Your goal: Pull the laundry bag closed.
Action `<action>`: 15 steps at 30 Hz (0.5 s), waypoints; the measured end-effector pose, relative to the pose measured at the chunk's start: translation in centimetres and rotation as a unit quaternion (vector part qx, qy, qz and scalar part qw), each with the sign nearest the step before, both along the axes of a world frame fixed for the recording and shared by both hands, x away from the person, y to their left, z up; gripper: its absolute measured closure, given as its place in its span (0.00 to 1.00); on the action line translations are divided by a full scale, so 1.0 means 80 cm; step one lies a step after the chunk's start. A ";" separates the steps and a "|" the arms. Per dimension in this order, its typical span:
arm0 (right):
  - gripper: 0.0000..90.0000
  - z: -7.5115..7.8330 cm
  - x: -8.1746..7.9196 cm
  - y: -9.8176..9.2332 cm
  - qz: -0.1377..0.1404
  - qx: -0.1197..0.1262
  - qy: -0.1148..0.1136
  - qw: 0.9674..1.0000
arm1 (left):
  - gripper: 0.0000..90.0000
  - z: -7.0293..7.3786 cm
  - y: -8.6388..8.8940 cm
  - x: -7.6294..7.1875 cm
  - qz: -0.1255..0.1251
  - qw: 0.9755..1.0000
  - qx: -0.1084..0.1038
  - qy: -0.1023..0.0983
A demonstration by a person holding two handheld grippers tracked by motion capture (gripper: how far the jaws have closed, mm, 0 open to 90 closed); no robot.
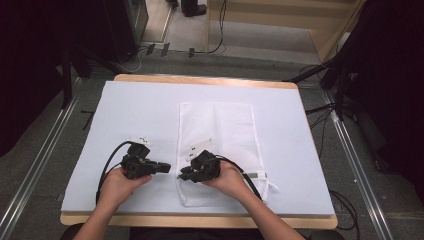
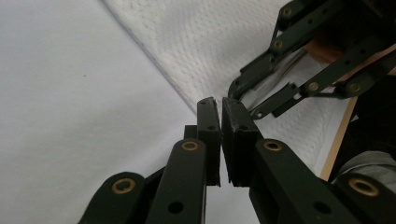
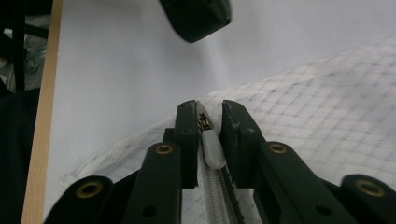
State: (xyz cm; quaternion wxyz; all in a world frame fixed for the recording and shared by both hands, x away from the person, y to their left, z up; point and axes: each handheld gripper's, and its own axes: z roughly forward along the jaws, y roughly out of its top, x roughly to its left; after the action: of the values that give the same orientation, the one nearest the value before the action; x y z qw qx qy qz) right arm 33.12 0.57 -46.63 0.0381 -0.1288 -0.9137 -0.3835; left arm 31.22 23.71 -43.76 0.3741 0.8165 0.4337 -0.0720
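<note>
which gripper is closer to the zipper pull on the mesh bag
Right. The right gripper has its jaws on either side of the grey zipper pull at the mesh bag's near end. The left gripper sits beside the bag's edge, jaws nearly closed on nothing.

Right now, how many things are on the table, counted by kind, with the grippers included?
Mesh laundry bag, white, with zipper pull: 1
Table cover, pale blue: 1
Hand-held grippers, black: 2 (left gripper, right gripper)
Total: 4
</note>
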 end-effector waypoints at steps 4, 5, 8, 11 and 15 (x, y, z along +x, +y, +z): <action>0.94 -0.003 -0.006 -0.001 0.006 -0.005 -0.004 1.000 | 1.00 -0.007 -0.011 0.003 -0.003 1.000 -0.006 0.012; 0.94 -0.003 -0.007 -0.001 0.005 -0.001 -0.006 1.000 | 1.00 -0.011 -0.018 0.005 -0.007 1.000 0.006 0.018; 0.94 -0.004 -0.009 -0.002 -0.002 0.000 -0.011 1.000 | 1.00 -0.016 -0.030 0.005 -0.012 0.999 0.021 0.022; 0.94 -0.004 -0.011 -0.003 -0.004 0.003 -0.012 1.000 | 1.00 -0.022 -0.032 0.006 -0.014 0.999 0.031 0.031; 0.94 -0.005 -0.012 -0.004 -0.006 0.004 -0.012 1.000 | 1.00 -0.028 -0.032 0.009 -0.009 0.999 0.018 0.030</action>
State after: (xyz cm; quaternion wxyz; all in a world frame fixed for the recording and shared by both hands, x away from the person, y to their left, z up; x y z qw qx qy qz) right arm 32.15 0.27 -47.01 0.0258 -0.1295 -0.9119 -0.3886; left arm 31.93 21.16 -45.96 0.3459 0.8245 0.4383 -0.0921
